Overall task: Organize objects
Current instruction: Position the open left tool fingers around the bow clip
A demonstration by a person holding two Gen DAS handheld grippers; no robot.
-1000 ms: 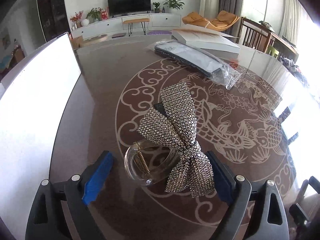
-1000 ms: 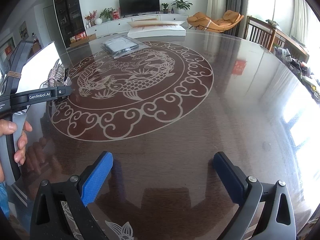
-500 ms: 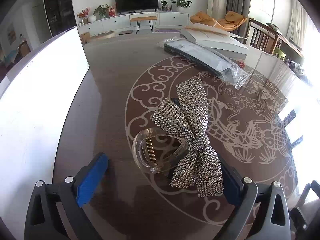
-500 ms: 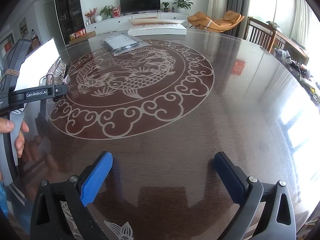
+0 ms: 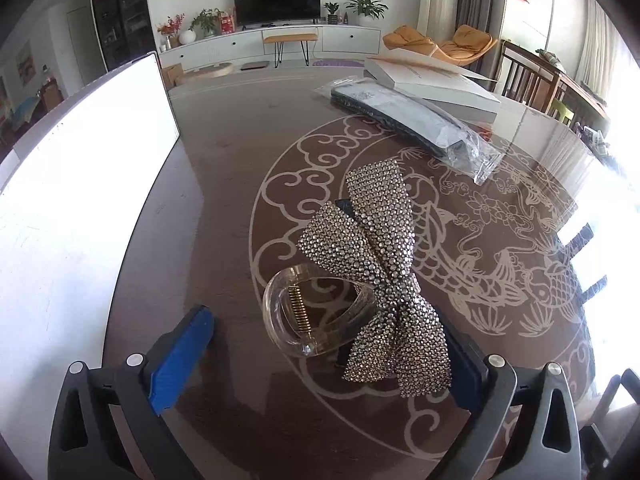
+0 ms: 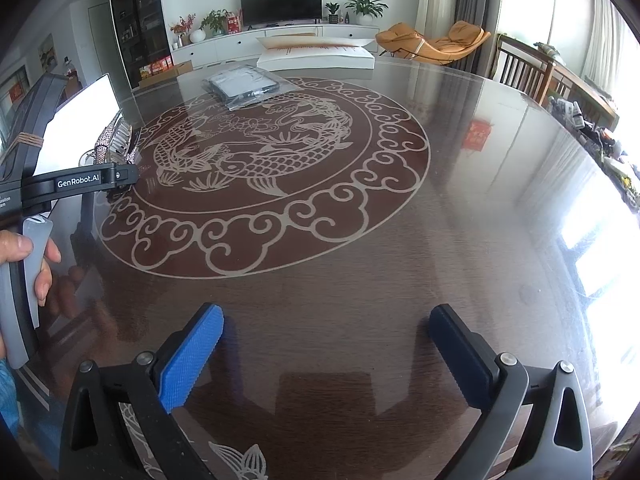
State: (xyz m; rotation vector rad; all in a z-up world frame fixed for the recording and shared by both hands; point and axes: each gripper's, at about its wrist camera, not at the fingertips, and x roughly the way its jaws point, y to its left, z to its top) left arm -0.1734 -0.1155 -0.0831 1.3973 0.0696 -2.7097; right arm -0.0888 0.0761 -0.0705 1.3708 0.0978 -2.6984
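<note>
Left gripper (image 5: pixel 324 344) jaws spread wide, angled down at the table (image 5: pixel 224 184). Hair clip (image 5: pixel 360 280) lies on the glass between the fingers, not gripped. Blue pad of the left finger (image 5: pixel 180 356) stands well clear of the clip's clear plastic loop. The sparkly bow on the clip covers the tip of the right finger (image 5: pixel 466 364); cannot tell if they touch. The bow is studded with small stones; a brass spring shows inside the loop. Clip sits on the left rim of the table's round fish-and-cloud pattern, near the table's left edge.

White board (image 5: pixel 80 184) stands along that left edge, just beside the gripper. Toward the far edge: a dark flat item in a clear plastic bag (image 5: pixel 416 124), lying on the pattern's far rim, and behind it a flat white box (image 5: pixel 436 84).

Right gripper (image 6: pixel 326 344) also wide, nothing between the fingers, held over bare table at the near edge, well apart from the clip. From its camera the left gripper shows at the far left, a hand (image 6: pixel 24 264) around its handle, the bow just visible beyond it.
</note>
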